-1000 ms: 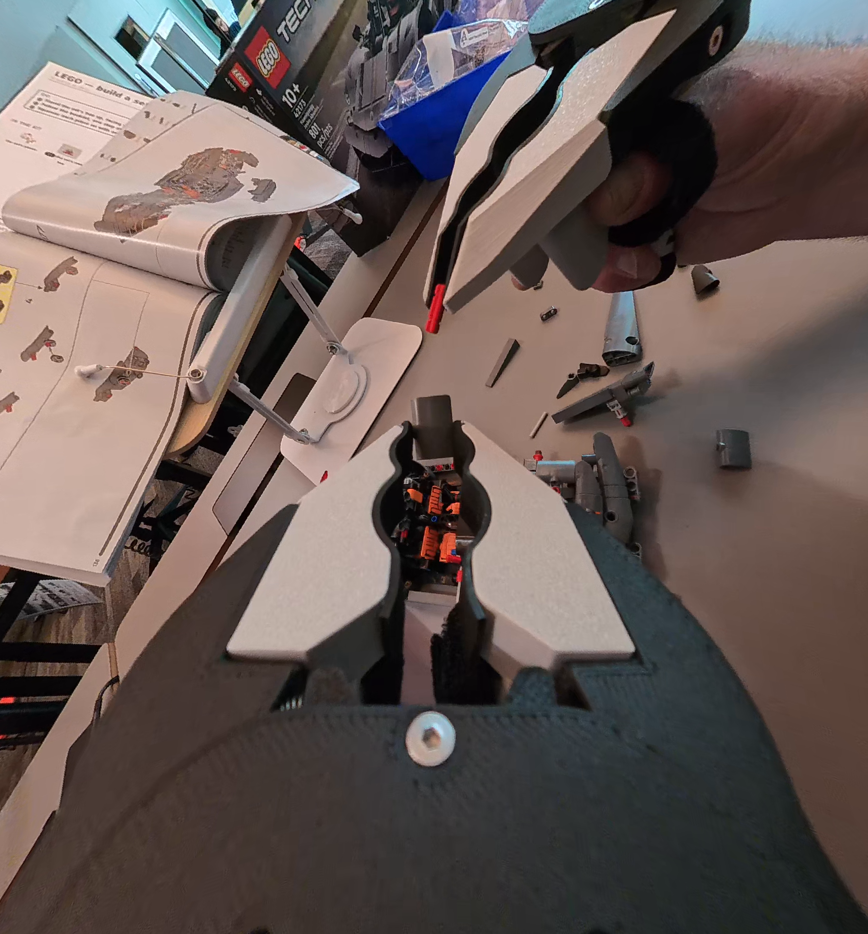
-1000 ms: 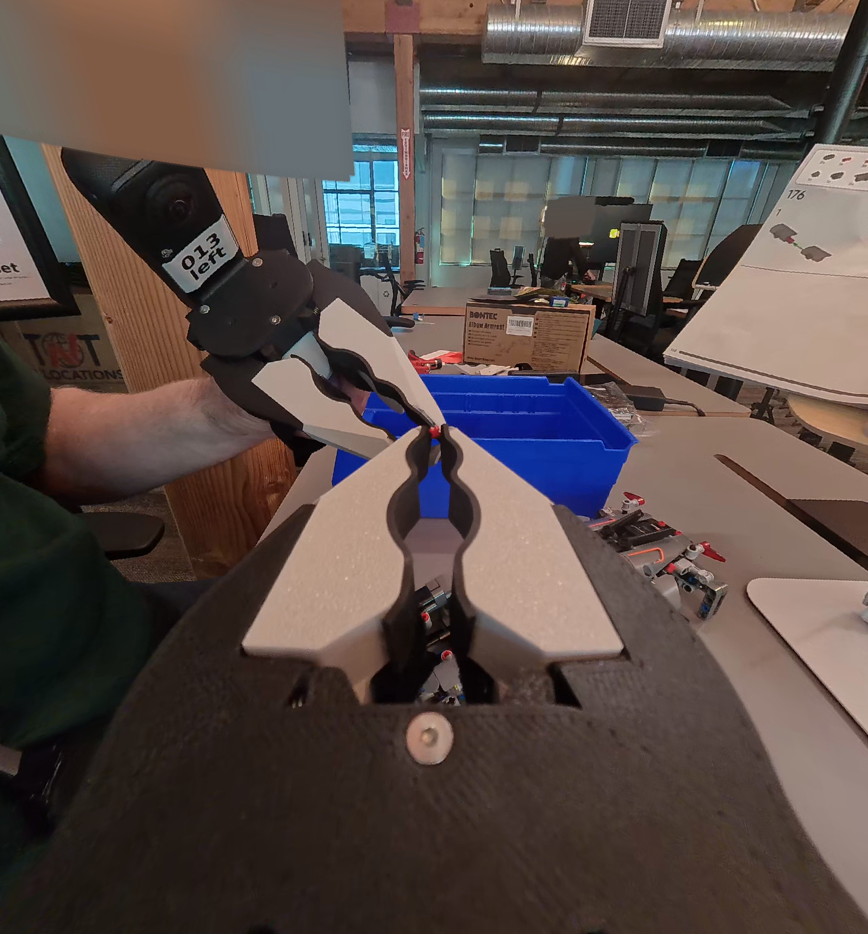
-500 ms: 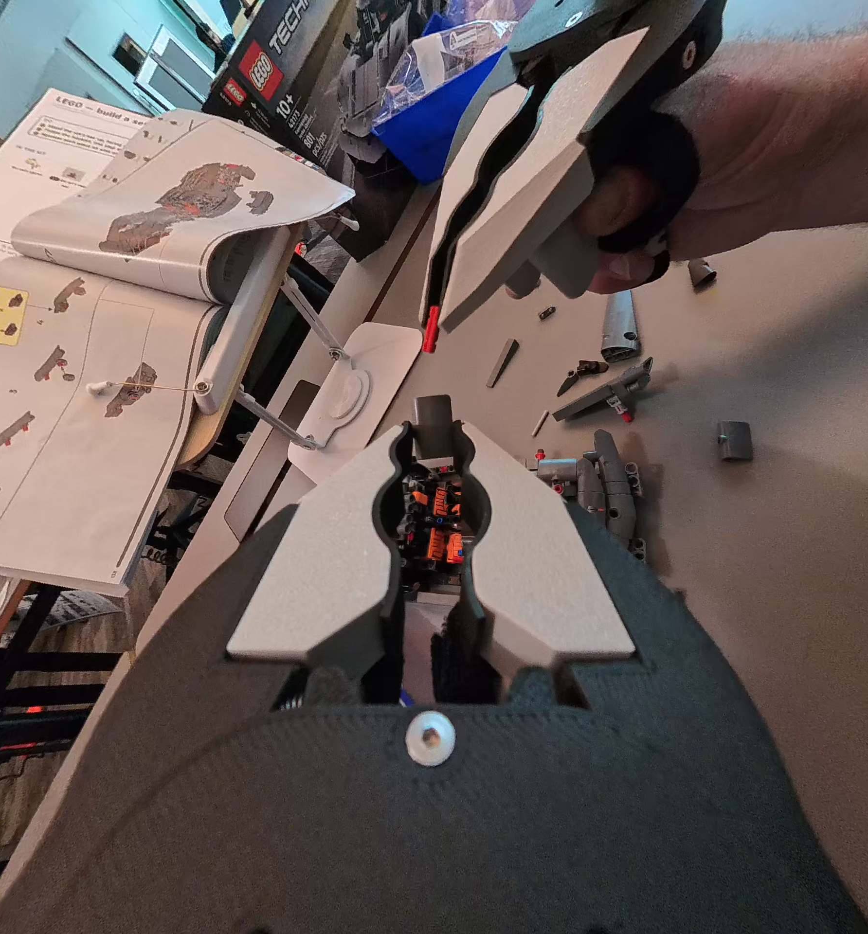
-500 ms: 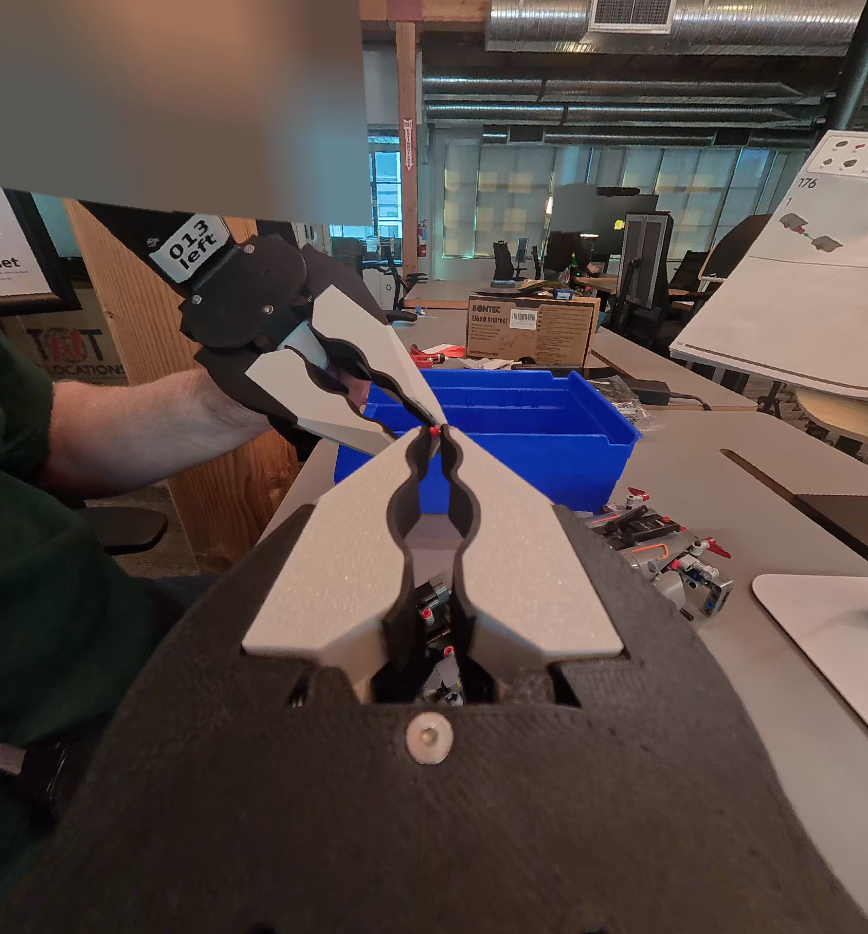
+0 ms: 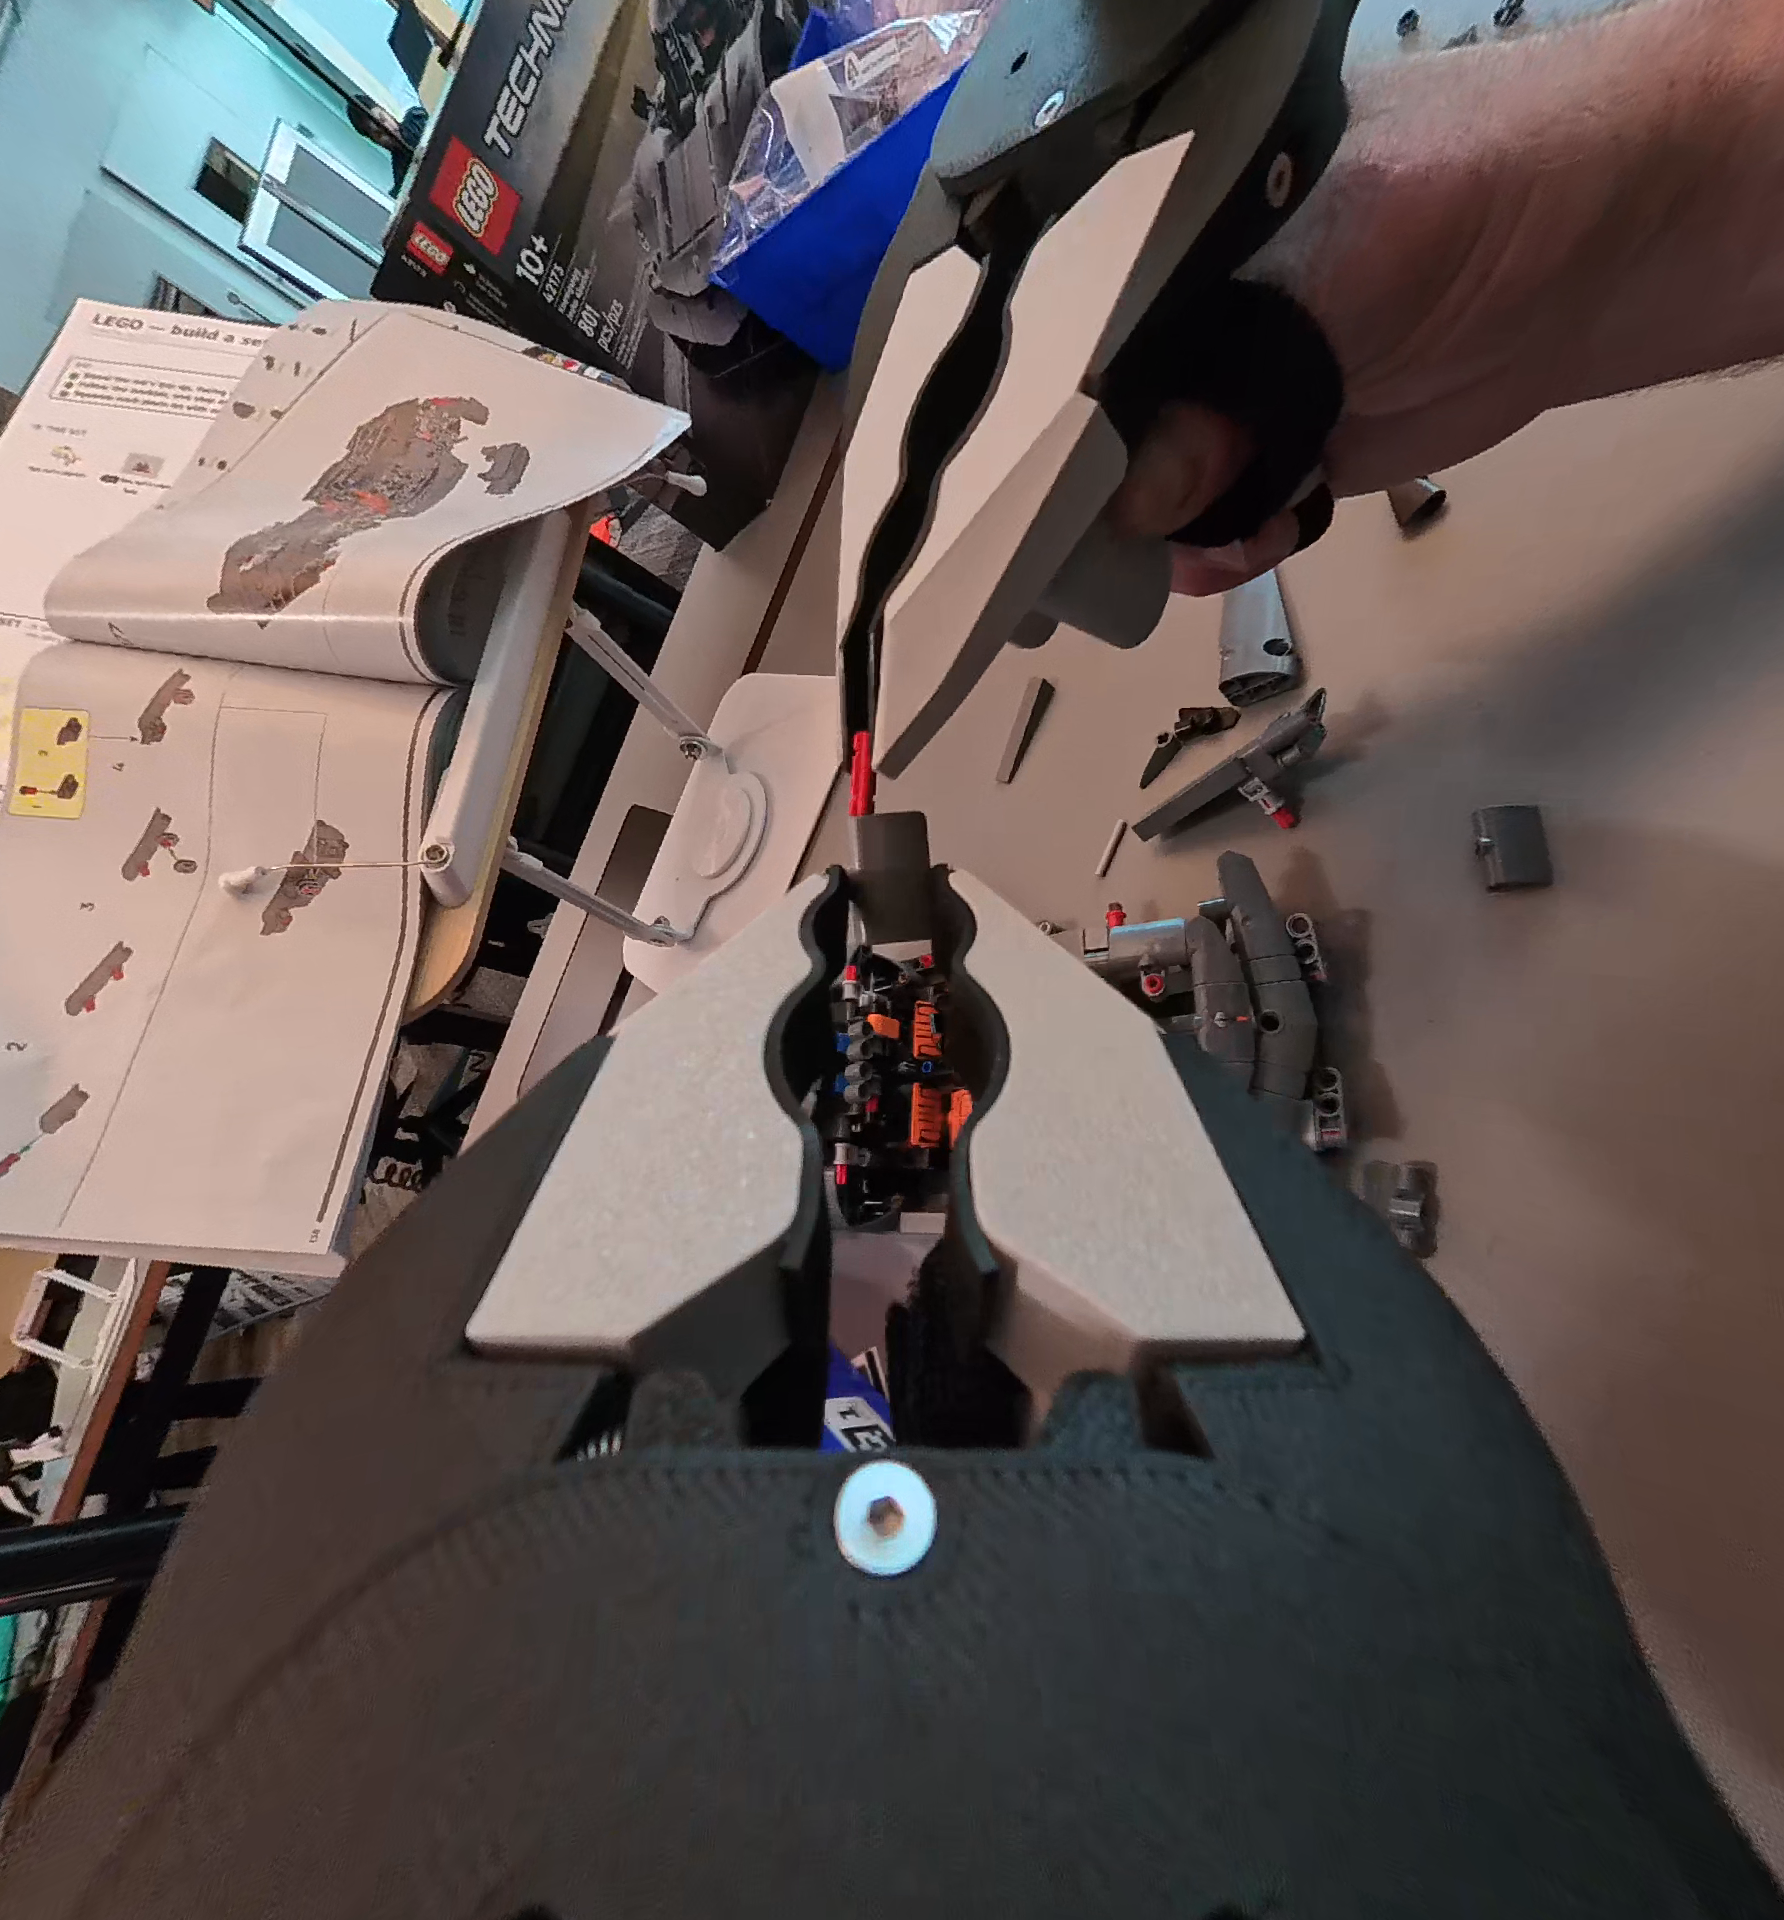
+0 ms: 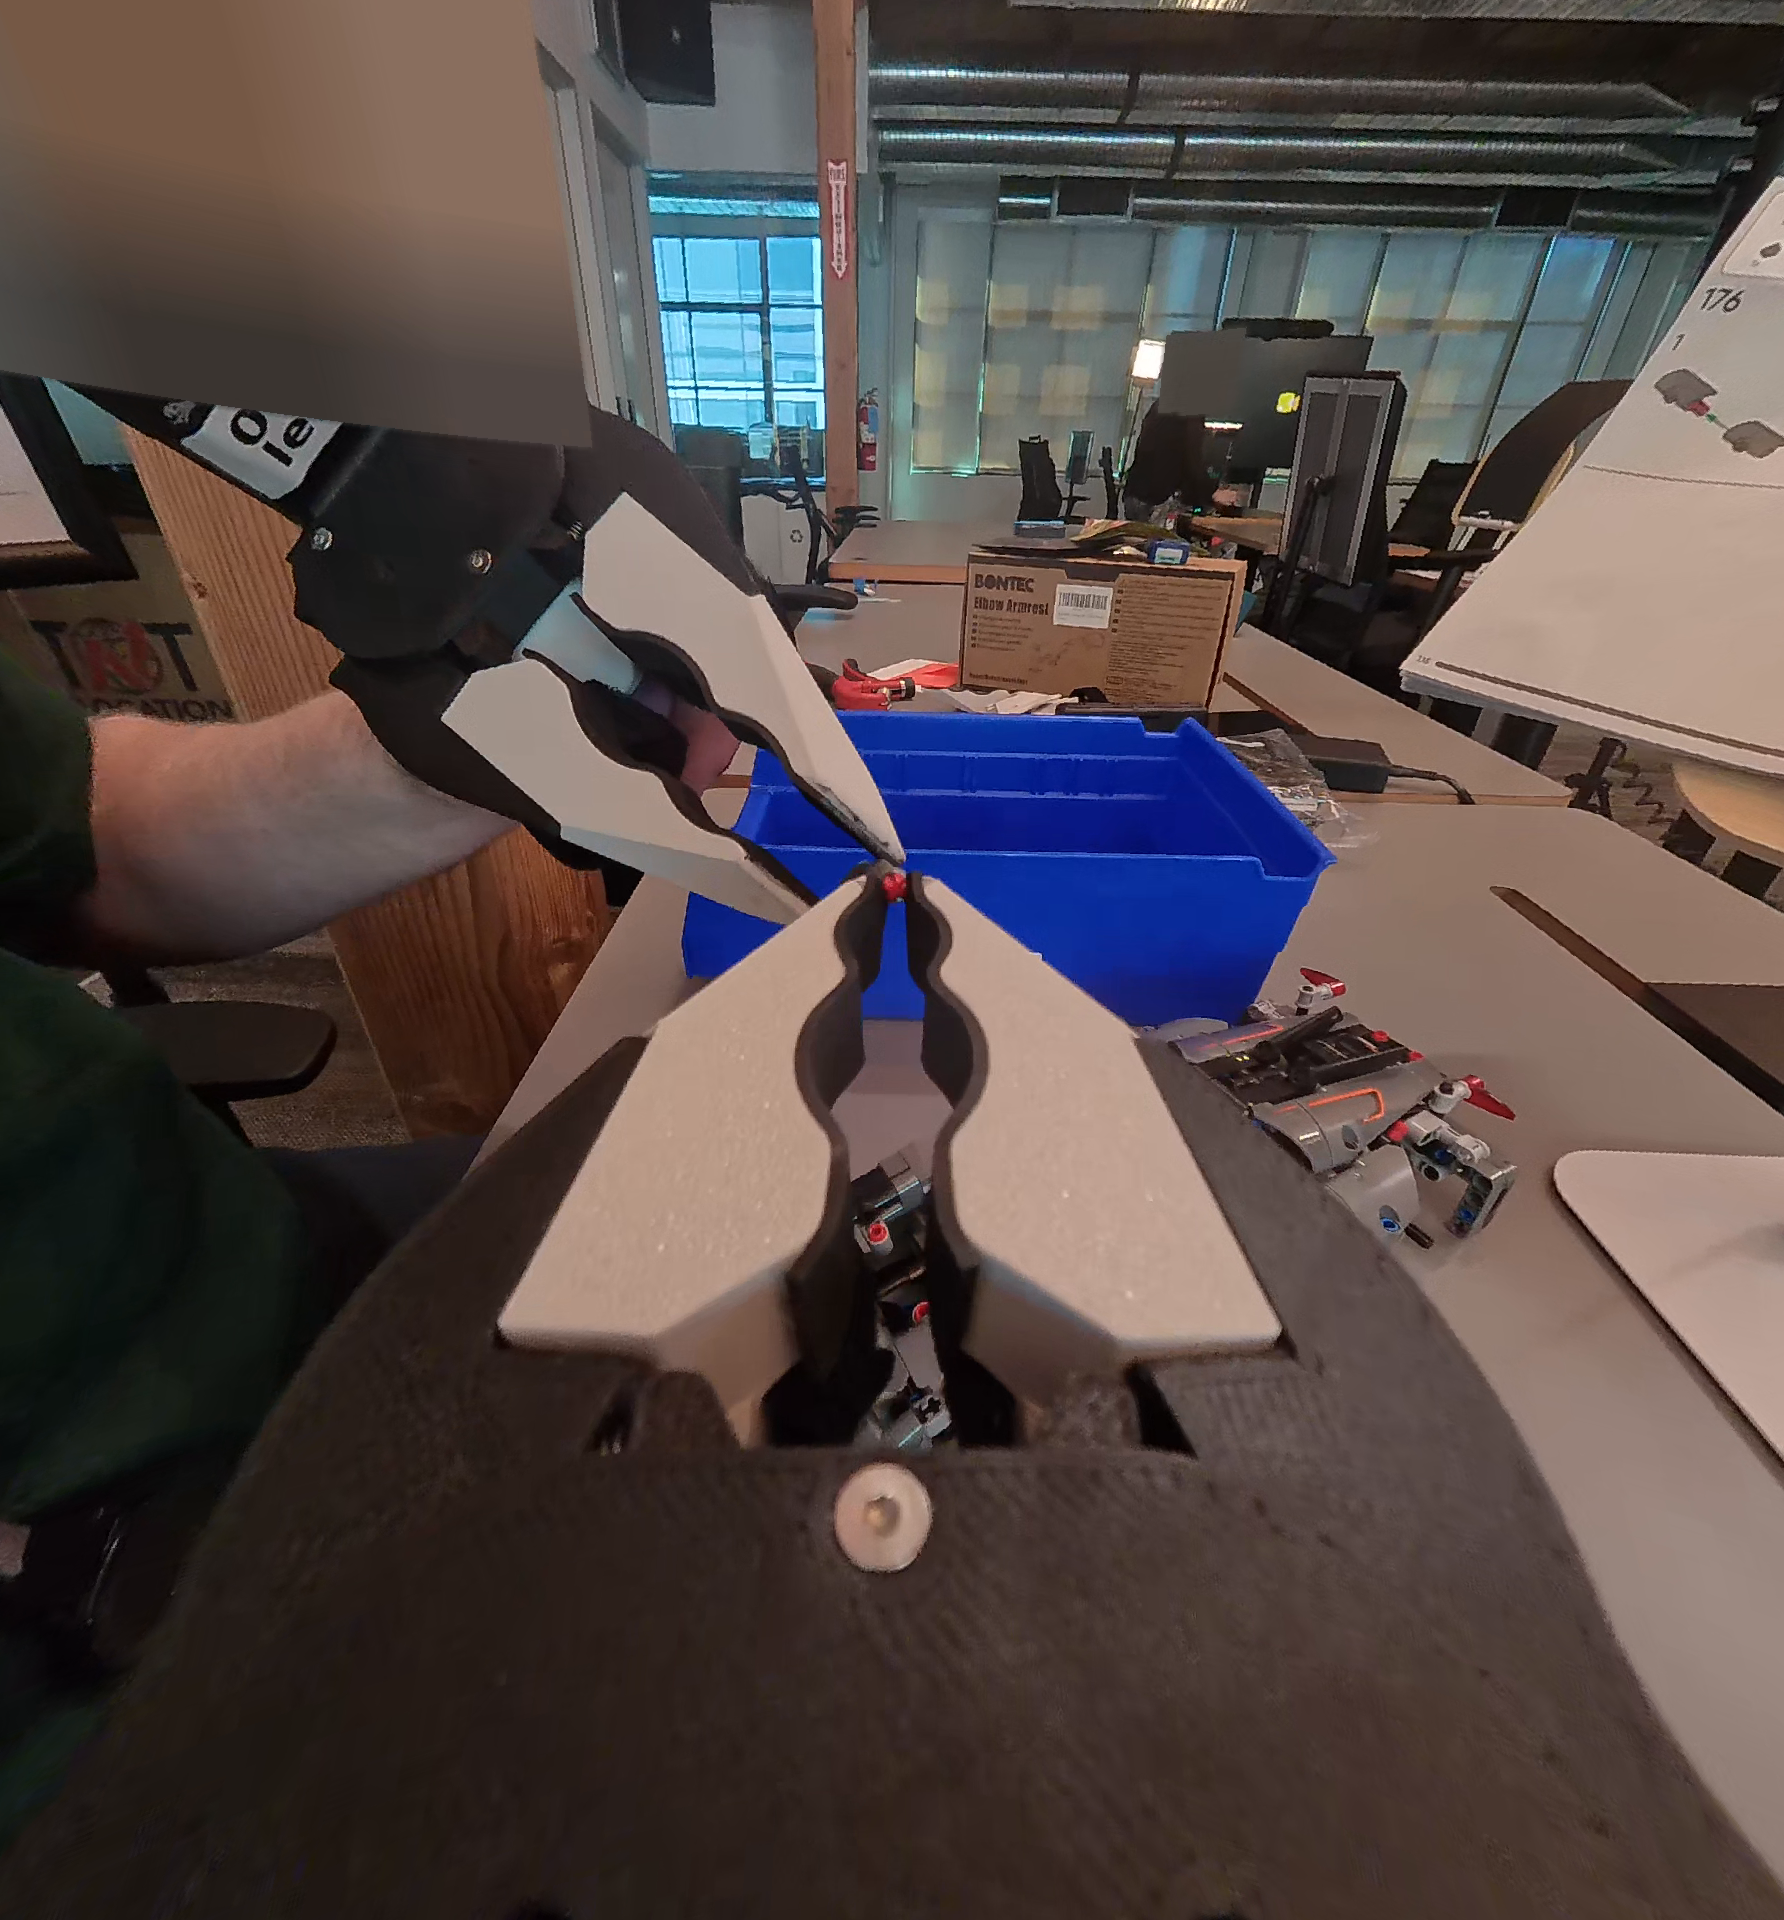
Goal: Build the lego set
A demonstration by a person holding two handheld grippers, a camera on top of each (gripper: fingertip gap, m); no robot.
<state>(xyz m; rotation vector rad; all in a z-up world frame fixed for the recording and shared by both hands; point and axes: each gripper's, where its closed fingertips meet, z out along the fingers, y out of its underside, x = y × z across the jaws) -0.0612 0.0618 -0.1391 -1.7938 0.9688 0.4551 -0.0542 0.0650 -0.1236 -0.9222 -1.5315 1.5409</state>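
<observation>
My left gripper (image 5: 893, 881) is shut on a small dark grey lego piece (image 5: 896, 868) that sticks out past its tips. My right gripper (image 6: 893, 891) is shut on a short red pin (image 6: 894, 885). In the left wrist view the right gripper (image 5: 865, 717) comes down from above, and the red pin (image 5: 860, 771) points at the top left corner of the grey piece, touching or nearly touching it. In the right wrist view the left gripper (image 6: 880, 854) meets my tips from the upper left. A part-built model with orange parts (image 5: 914, 1060) shows through the left jaw gap.
A grey lego sub-assembly (image 5: 1252, 997) and several loose grey pieces (image 5: 1511, 847) lie on the grey table (image 5: 1594, 1039). An open instruction booklet (image 5: 244, 727) stands on a stand at left, a lego box (image 5: 555, 156) behind it. A blue bin (image 6: 1023, 831) and a grey-orange model (image 6: 1335, 1091) lie ahead. Both grippers' tips are close together, under 4 cm apart.
The right gripper with the red pin has come down toward the left gripper. The gap between the pin and the grey piece has closed.
</observation>
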